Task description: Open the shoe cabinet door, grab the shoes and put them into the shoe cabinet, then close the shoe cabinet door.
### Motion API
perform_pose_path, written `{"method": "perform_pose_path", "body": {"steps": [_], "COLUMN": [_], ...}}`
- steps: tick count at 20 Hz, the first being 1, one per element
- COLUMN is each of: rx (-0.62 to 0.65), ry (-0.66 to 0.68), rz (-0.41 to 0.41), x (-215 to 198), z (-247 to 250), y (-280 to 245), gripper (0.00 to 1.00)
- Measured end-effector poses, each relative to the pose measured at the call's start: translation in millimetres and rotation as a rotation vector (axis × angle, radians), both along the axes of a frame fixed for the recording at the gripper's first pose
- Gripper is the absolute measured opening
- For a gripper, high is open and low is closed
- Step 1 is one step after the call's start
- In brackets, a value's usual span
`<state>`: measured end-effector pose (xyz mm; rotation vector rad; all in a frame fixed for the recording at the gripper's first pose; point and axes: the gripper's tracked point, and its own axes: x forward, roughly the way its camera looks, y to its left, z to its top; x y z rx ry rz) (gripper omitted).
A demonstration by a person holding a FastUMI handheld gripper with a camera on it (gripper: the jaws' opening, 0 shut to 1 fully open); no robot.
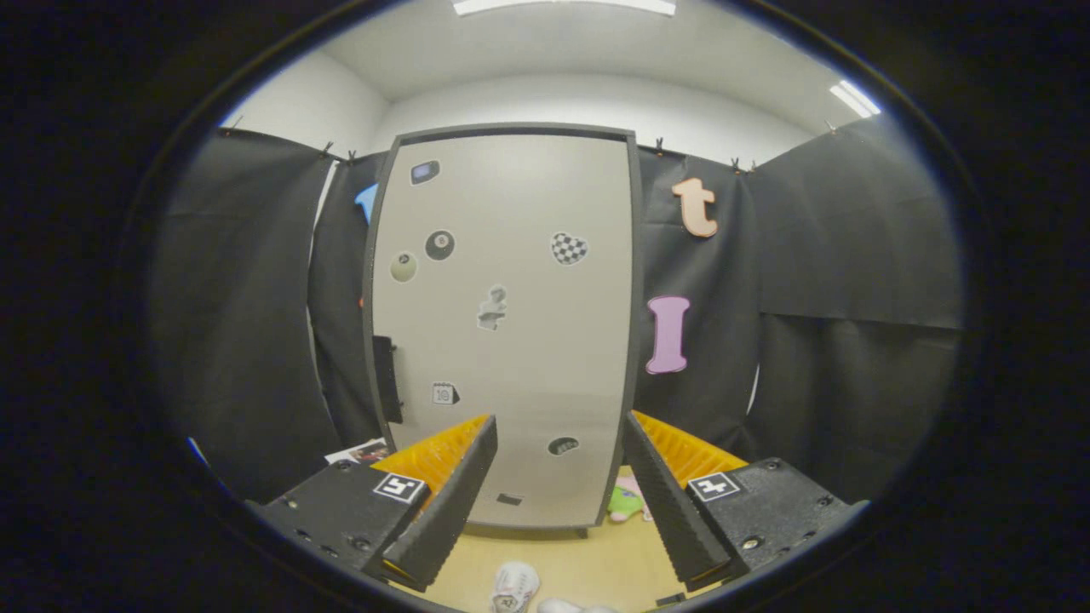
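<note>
Tongs (558,443) spread wide, empty | cabinet door (511,323) shut, ahead | shoes (516,587) on floor btwn fingers, near.

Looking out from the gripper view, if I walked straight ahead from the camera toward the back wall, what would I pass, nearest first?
White shoes on the floor between the open fingers of the hand-held gripper → bare wooden floor → closed shoe cabinet door with stickers on it → black cloth booth wall behind the cabinet.

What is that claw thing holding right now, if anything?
Nothing. The gripper is open, its fingers spread apart with only air between them. The closed shoe cabinet stands beyond them, and the white shoes lie on the floor below.
</note>
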<state>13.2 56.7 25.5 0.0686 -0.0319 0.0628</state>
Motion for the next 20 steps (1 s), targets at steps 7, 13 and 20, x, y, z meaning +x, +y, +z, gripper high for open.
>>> {"method": "perform_pose_path", "body": {"steps": [7,13,20], "rx": [0.017,0.021,0.003], "ry": [0.009,0.026,0.036], "rz": [0.101,0.147,0.142], "x": [47.9,99.4,150.6], "z": [-6.9,-14.6,-18.5], "y": [100.1,172.9,219.2], "gripper": [0.97,0.97,0.96]}}
